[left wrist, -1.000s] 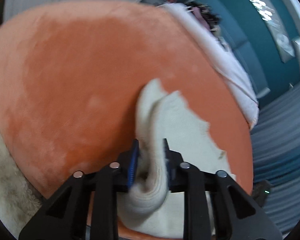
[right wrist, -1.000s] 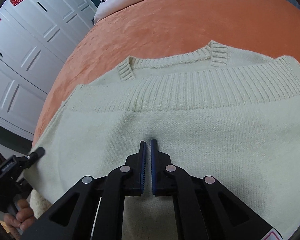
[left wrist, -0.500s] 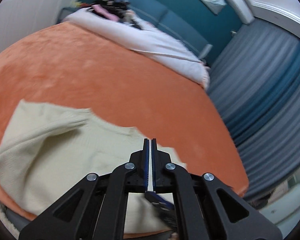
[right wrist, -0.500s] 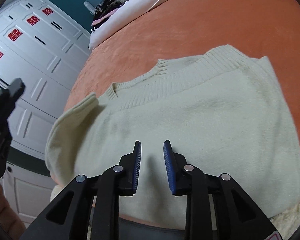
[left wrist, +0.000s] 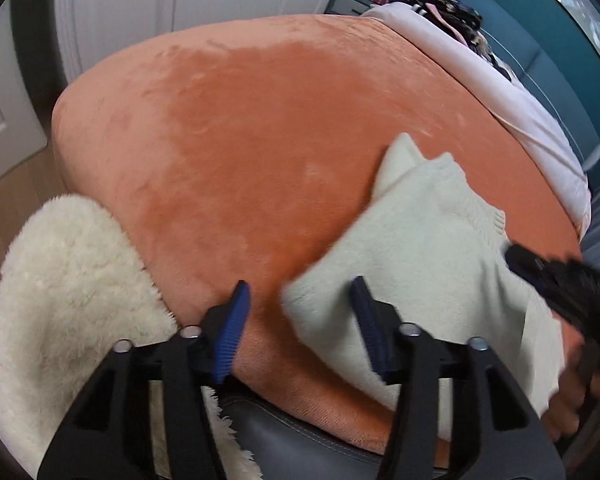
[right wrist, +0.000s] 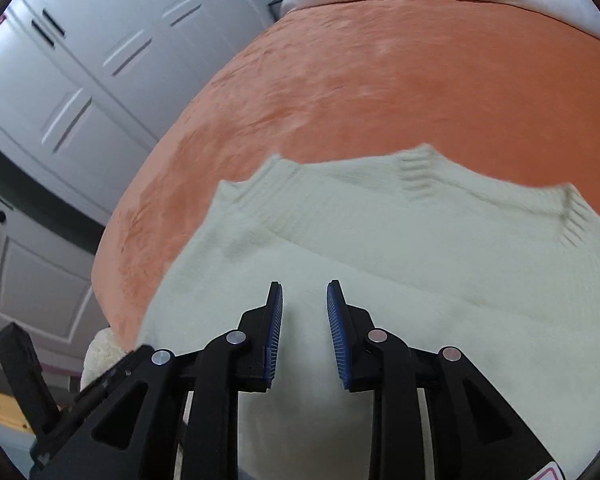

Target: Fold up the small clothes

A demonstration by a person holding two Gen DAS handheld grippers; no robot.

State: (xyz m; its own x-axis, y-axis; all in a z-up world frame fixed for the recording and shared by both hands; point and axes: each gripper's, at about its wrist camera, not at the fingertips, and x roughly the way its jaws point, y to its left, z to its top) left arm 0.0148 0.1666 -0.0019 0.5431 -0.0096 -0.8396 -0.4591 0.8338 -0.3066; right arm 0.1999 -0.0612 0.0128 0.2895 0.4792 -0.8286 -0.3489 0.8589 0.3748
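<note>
A cream knitted sweater (right wrist: pixel 400 272) lies folded on the orange bed cover (right wrist: pixel 360 92), its ribbed edge on the far side. My right gripper (right wrist: pixel 305 312) hovers just over the near part of the sweater, its jaws a little apart with nothing pinched. In the left wrist view the sweater (left wrist: pixel 420 240) sits at the right. My left gripper (left wrist: pixel 300 316) hangs over its left corner. Its jaws are opening; the corner lies under the gap near the right finger (left wrist: pixel 366 320), unpressed. The right gripper (left wrist: pixel 560 288) shows blurred over the sweater's right side.
A fluffy cream throw (left wrist: pixel 68 300) hangs off the bed's near left corner over a dark grey frame (left wrist: pixel 300 432). A white duvet (left wrist: pixel 500 92) lies at the far end. White wardrobe doors (right wrist: pixel 80 60) stand left of the bed. A hand (left wrist: pixel 580 400) holds the right gripper.
The left gripper let go of the sweater fold, swung right and shut, then came back to the left corner and opened. The right gripper went from shut to slightly open and shifted over the sweater.
</note>
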